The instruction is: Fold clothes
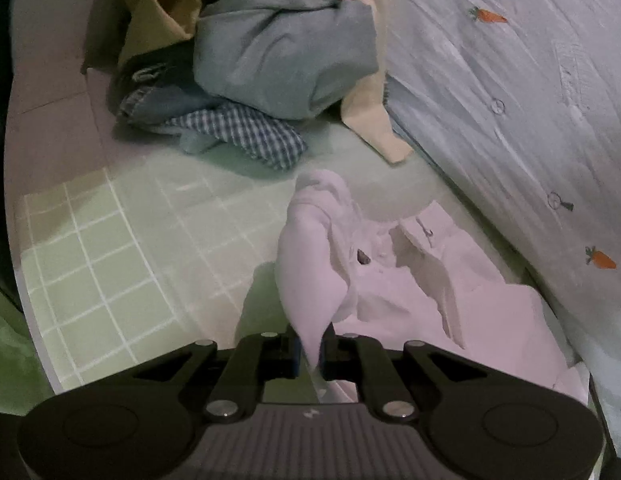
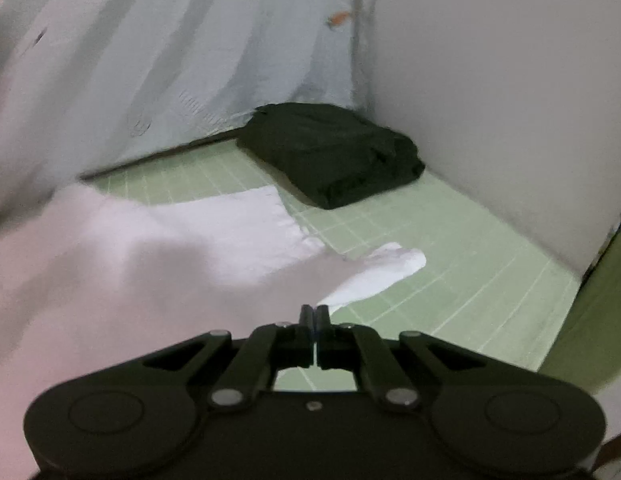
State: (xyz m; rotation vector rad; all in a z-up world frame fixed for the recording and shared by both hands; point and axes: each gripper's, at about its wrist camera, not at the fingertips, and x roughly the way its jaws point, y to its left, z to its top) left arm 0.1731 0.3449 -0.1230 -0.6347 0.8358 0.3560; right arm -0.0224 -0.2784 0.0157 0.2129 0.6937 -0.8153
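A white collared shirt [image 1: 390,280] lies crumpled on the green grid-patterned sheet [image 1: 110,248]. In the left wrist view its collar and buttons face up. A fold of it rises into my left gripper [image 1: 310,350], which is shut on that fold. In the right wrist view the same white shirt [image 2: 170,248] spreads out to the left, blurred, and one end [image 2: 390,266] pokes out to the right on the sheet. My right gripper [image 2: 314,316] is shut, its fingers pressed together at the shirt's near edge, which runs up to the fingertips.
A heap of unfolded clothes [image 1: 270,52] sits at the far left of the bed: grey-blue, cream, jeans, checked and red pieces. A pale blue carrot-print quilt [image 1: 510,100] lines the back. A folded dark garment [image 2: 334,152] rests in the corner by the white wall [image 2: 490,100].
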